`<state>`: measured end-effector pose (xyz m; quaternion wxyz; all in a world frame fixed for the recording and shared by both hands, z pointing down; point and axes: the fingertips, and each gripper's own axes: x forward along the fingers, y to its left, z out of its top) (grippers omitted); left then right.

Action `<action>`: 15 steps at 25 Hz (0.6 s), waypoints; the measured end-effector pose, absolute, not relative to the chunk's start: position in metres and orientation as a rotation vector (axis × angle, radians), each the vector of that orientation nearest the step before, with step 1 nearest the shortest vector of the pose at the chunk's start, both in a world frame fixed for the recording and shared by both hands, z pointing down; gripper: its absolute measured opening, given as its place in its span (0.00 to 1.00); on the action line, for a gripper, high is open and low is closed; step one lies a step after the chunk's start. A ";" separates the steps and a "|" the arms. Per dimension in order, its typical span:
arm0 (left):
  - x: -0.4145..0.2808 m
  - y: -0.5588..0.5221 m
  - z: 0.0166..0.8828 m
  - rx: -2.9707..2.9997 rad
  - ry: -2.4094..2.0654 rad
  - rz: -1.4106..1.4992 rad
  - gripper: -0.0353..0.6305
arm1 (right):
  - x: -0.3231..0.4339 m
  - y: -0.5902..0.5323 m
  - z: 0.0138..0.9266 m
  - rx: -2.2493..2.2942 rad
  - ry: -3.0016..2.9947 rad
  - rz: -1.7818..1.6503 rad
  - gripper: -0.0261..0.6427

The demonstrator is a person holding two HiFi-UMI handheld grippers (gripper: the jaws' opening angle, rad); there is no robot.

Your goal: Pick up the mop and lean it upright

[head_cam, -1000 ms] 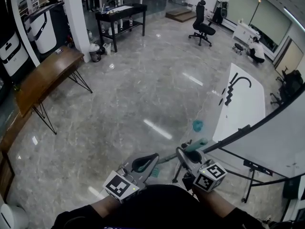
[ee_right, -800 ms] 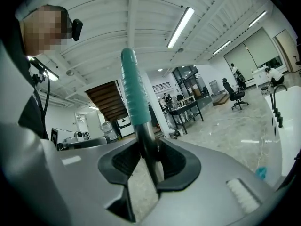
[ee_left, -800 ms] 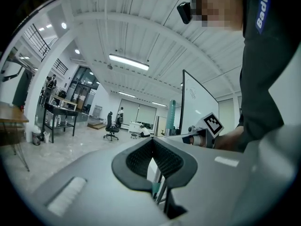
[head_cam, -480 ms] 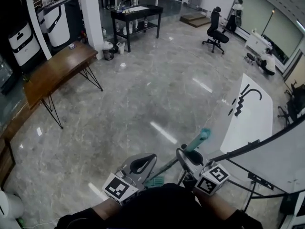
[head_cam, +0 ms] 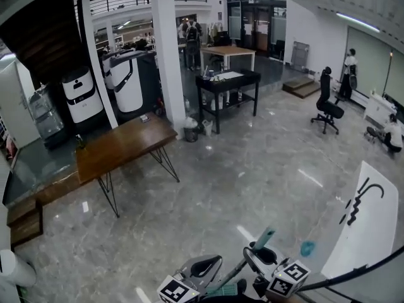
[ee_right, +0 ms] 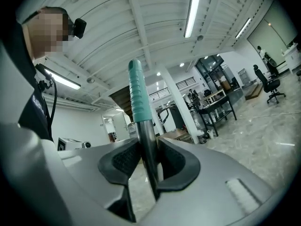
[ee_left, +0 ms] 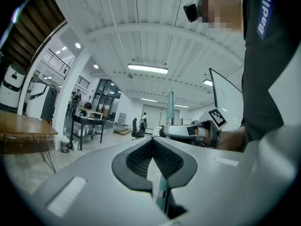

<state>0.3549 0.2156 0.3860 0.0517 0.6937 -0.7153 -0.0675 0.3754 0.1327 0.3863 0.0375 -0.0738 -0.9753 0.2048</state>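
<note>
Right gripper view has the right hand-held gripper [ee_right: 148, 149] clamped on the mop [ee_right: 143, 121]. Its pads squeeze the bare metal pole [ee_right: 147, 142], and the teal grip [ee_right: 138, 91] stands just above them, nearly upright. Left of it, the left hand-held gripper [ee_left: 151, 142] has its tips together. A stretch of the pole shows through the gap behind the pads, and I cannot tell whether it is pinched there. Well beyond both, across the marble floor [head_cam: 252, 169], stand a wooden counter [head_cam: 123, 145] and a black office chair [head_cam: 328, 106].
</note>
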 end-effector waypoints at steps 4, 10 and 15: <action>0.324 0.181 0.381 2.054 -2.253 -0.168 0.08 | 0.331 0.096 0.384 -0.321 -3.005 0.625 0.21; 0.275 0.127 0.375 1.960 -2.363 -0.134 0.08 | 0.277 0.041 0.377 -0.461 -3.023 0.588 0.21; 0.231 0.088 0.370 1.880 -2.427 -0.167 0.08 | 0.239 -0.004 0.382 -0.503 -3.006 0.536 0.21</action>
